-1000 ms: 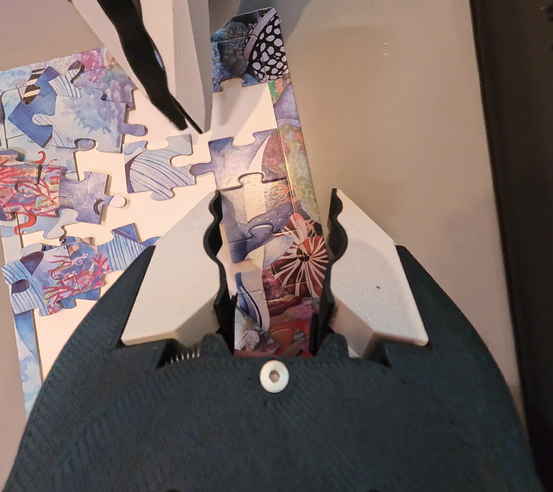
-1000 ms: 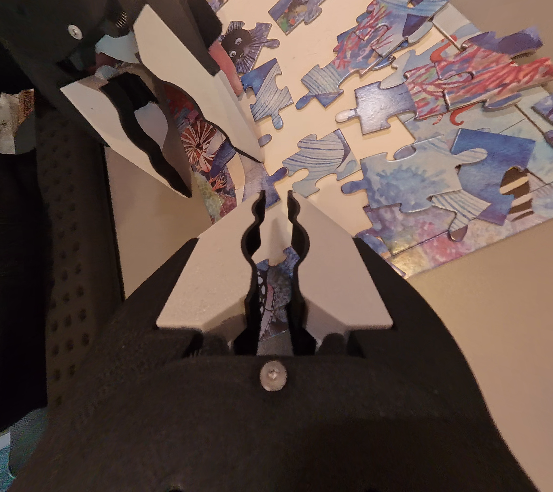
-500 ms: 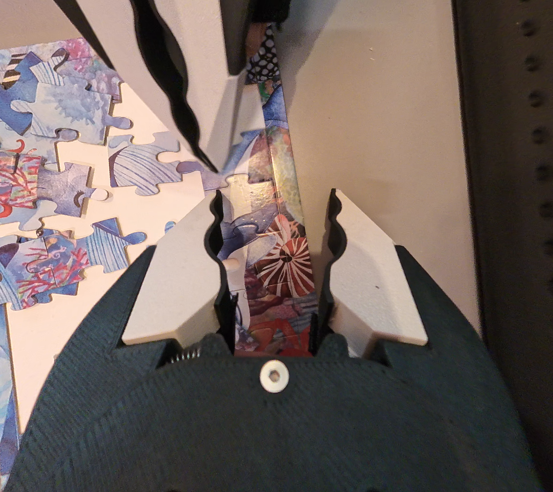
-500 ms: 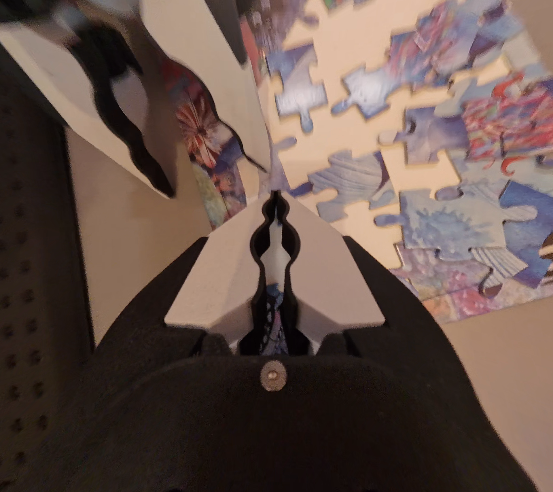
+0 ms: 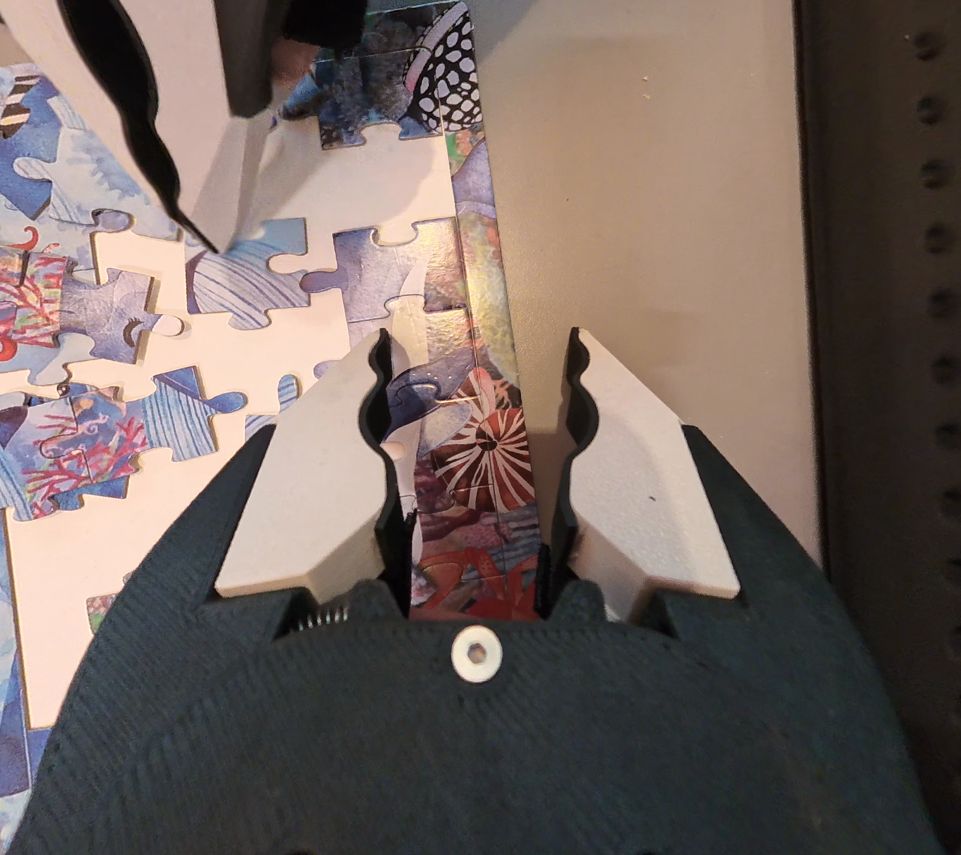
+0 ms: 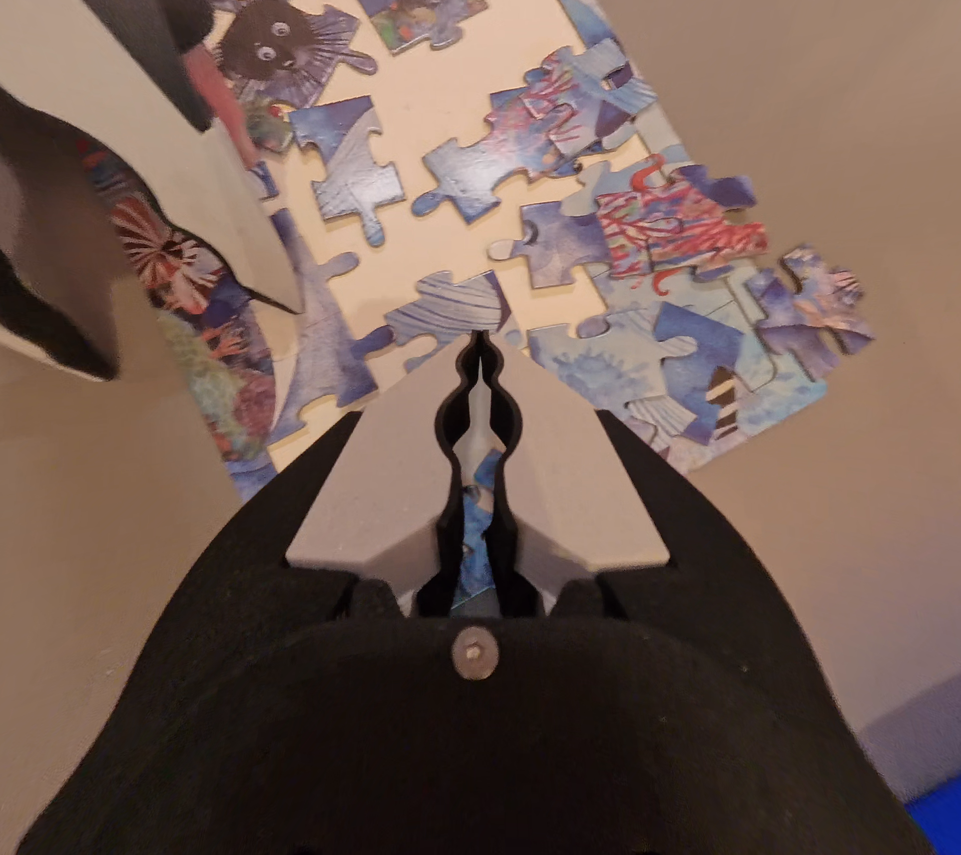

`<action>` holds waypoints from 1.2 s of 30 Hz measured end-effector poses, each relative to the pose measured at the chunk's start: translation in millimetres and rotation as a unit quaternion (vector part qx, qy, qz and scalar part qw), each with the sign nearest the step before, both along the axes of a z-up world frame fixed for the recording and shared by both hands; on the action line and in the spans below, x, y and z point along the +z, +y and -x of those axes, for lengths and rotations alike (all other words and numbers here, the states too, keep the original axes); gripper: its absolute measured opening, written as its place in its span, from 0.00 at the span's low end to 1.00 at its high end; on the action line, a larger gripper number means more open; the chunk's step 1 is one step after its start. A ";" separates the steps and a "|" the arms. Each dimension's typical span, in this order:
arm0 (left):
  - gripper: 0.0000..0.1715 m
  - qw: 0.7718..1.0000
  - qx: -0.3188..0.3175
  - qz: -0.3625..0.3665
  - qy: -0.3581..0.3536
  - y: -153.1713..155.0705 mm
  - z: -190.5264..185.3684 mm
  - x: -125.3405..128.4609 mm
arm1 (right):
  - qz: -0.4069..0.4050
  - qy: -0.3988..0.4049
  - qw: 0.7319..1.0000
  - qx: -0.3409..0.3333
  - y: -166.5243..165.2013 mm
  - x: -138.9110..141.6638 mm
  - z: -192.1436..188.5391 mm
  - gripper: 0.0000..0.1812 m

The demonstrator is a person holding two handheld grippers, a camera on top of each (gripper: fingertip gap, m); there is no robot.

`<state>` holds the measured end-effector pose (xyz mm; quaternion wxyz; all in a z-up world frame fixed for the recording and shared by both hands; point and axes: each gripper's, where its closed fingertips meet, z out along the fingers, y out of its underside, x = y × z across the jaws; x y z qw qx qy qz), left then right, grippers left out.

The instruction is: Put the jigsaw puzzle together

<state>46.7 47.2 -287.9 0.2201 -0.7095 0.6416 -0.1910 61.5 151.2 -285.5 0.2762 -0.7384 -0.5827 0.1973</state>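
The puzzle tray (image 5: pixel 244 351) has a cream base and a printed border, with joined groups and several loose pieces on it; it also shows in the right wrist view (image 6: pixel 442 112). My left gripper (image 5: pixel 478 341) is open and empty, hovering over the tray's right border by the shell picture (image 5: pixel 489 455). My right gripper (image 6: pixel 478 336) is shut, its tips touching the edge of a loose blue striped piece (image 6: pixel 447 310). In the left wrist view the right gripper's tips (image 5: pixel 208 247) meet that striped piece (image 5: pixel 244 284) at its upper left corner. I see nothing held between its jaws.
A spotted-fish corner piece (image 5: pixel 437 76) sits in the tray's far right corner. Loose pieces include a black fuzzy creature (image 6: pixel 270 44) and a green-patched one (image 6: pixel 421 3). A dark perforated panel (image 5: pixel 884 362) borders the beige table (image 5: pixel 650 206) on the right. My right tips are about 12 cm from the shell picture (image 5: pixel 489 455), my left tips only 5 cm. Seen from the right wrist view (image 6: pixel 167 237) as well.
My right gripper closed fully and moved from the spotted-fish corner to the striped piece. My left gripper stayed open over the right border, barely shifting.
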 end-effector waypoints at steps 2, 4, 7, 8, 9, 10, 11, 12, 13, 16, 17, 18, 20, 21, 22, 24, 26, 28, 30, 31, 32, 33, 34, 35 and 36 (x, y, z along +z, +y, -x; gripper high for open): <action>0.38 1.000 0.000 0.001 0.000 -0.4 0.5 0.2 | 0.001 -0.001 1.000 0.001 1.6 0.7 0.4 0.00; 0.38 1.000 0.001 0.002 0.001 -0.5 0.9 0.4 | 0.019 -0.002 0.999 0.031 -12.0 0.9 1.1 0.00; 0.38 1.000 0.000 0.002 0.002 -0.7 1.3 0.3 | 0.038 -0.020 0.996 0.074 -32.4 -1.9 2.0 0.00; 0.37 1.000 0.000 0.002 0.002 -0.4 1.4 0.4 | 0.027 -0.029 0.996 0.075 -31.8 -2.2 1.7 0.00; 0.37 1.000 0.001 0.003 0.001 -0.3 1.4 0.4 | 0.020 -0.038 0.996 0.077 -31.9 -2.3 1.5 0.00; 0.37 1.000 0.001 0.003 0.001 -0.3 1.6 0.4 | 0.012 -0.046 0.996 0.078 -31.5 -2.5 1.6 0.00; 0.37 1.000 0.001 0.003 0.002 -0.2 1.6 0.4 | -0.002 -0.051 0.996 0.074 -29.3 -2.4 2.5 0.00; 0.37 1.000 0.001 0.003 0.002 -0.2 1.7 0.4 | -0.013 -0.052 0.996 0.071 -27.0 -2.4 3.8 0.00; 0.37 1.000 0.001 0.003 0.002 -0.2 1.7 0.4 | -0.020 -0.051 0.997 0.062 -23.2 -2.4 4.8 0.00; 0.37 1.000 0.001 0.002 0.002 0.1 1.9 0.3 | -0.049 -0.049 0.997 0.040 -9.9 -2.2 5.8 0.00; 0.37 1.000 0.001 0.002 0.002 0.1 2.0 0.3 | -0.062 -0.053 0.996 0.030 -4.6 -2.2 5.7 0.00; 0.37 1.000 0.001 0.003 0.002 -0.2 2.2 0.4 | -0.070 -0.057 0.996 0.019 -0.5 -2.0 4.7 0.00; 0.36 1.000 0.002 0.004 0.002 -1.0 2.9 0.5 | -0.060 -0.052 0.997 0.025 -5.3 0.3 3.8 0.00; 0.36 1.000 0.002 0.004 0.002 -1.5 3.3 0.5 | -0.048 -0.048 0.997 0.043 -13.2 2.5 3.5 0.00; 0.36 1.000 0.003 0.004 0.003 -2.0 3.8 0.6 | -0.034 -0.040 0.996 0.067 -24.2 5.9 4.1 0.00; 0.35 1.000 0.004 0.005 0.003 -2.1 4.3 0.6 | -0.005 -0.018 0.993 0.120 -48.9 12.3 7.1 0.00; 0.35 1.000 0.005 0.006 0.003 -1.9 4.2 0.8 | 0.010 -0.039 0.990 0.134 -58.5 2.5 5.7 0.00; 0.35 1.000 0.006 0.005 0.004 -1.5 5.1 0.8 | 0.014 -0.039 0.989 0.140 -61.4 1.7 6.7 0.00; 0.36 1.000 0.010 -0.004 0.012 0.5 10.6 1.2 | 0.001 -0.035 0.992 0.122 -51.6 6.5 1.6 0.00; 0.36 1.000 0.017 -0.009 0.010 3.1 14.1 3.5 | -0.005 -0.018 0.994 0.106 -44.6 12.9 -0.6 0.00; 0.36 1.000 0.026 -0.015 0.005 6.4 18.1 7.9 | -0.007 0.000 0.995 0.096 -39.6 19.3 -3.5 0.00; 0.36 0.999 0.037 -0.021 -0.003 9.7 22.8 13.7 | -0.011 0.014 0.996 0.087 -34.7 24.7 -6.8 0.00; 0.37 0.998 0.050 -0.028 -0.011 13.2 28.8 20.4 | -0.015 0.026 0.997 0.077 -29.4 28.1 -9.9 0.00; 0.37 0.997 0.065 -0.037 -0.016 17.2 36.6 26.9 | -0.021 0.037 0.997 0.064 -22.5 30.0 -13.3 0.00; 0.38 0.996 0.080 -0.045 -0.019 20.1 46.0 32.9 | -0.023 0.046 0.997 0.055 -16.9 30.5 -16.7 0.01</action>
